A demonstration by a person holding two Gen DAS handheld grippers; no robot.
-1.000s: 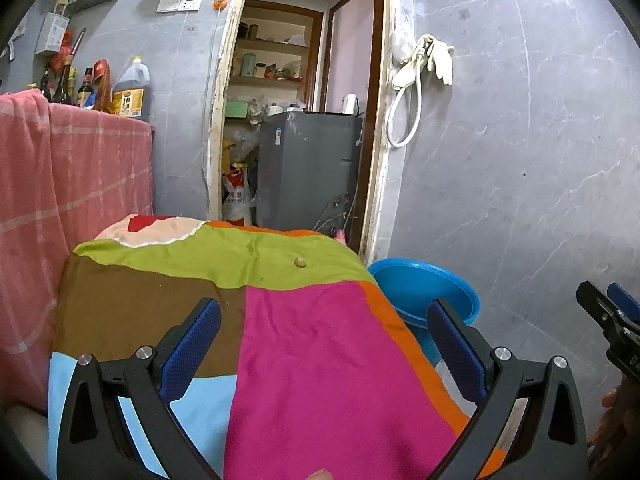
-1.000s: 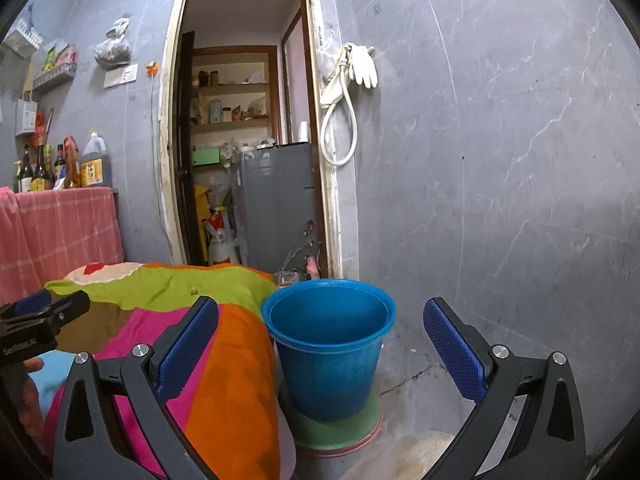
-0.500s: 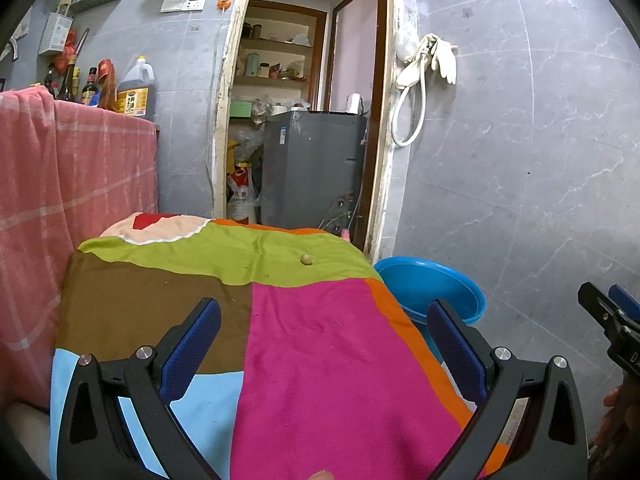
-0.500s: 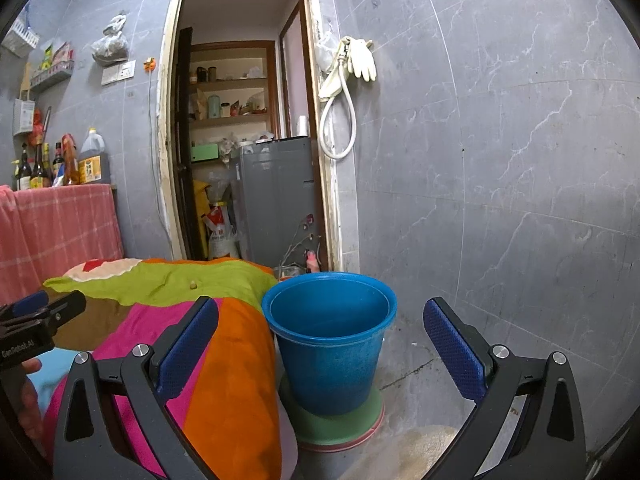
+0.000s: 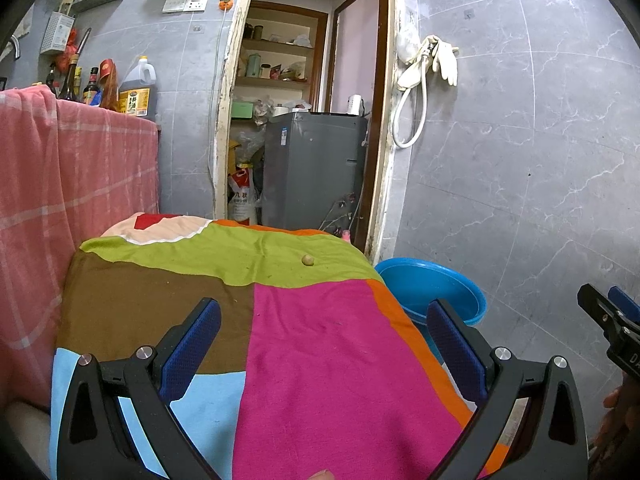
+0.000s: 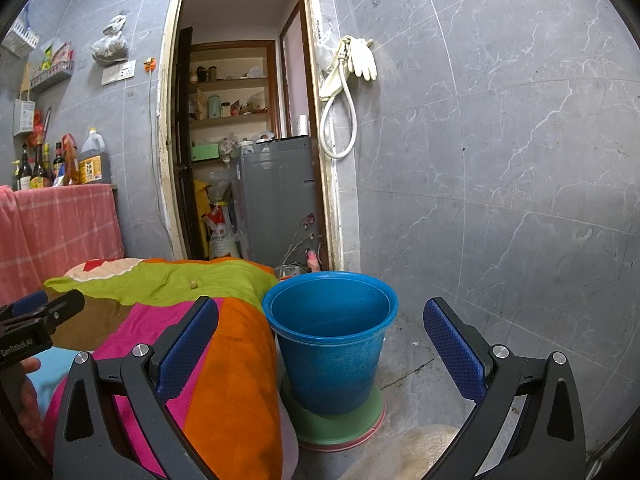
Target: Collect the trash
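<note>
Grey marbled tiles wall the room around us, and our left gripper hangs with its blue-padded fingers released wide above the patchwork cloth covering the bench, grasping nothing. Our right gripper is spread just as wide, its textured fingers framing the blue bucket. We cannot see the bench itself; the soft cloth of pink, green, brown and orange patches hides it entirely. On the green patch, well ahead of the left fingers, lies a small round pale scrap, too tiny for us to say what it is. The smooth plastic bucket stands on a green disc on the floor, just beside the cloth's orange edge. Beyond, a doorway opens onto shelves and a grey appliance, its lower part cut off by the cloth.
</note>
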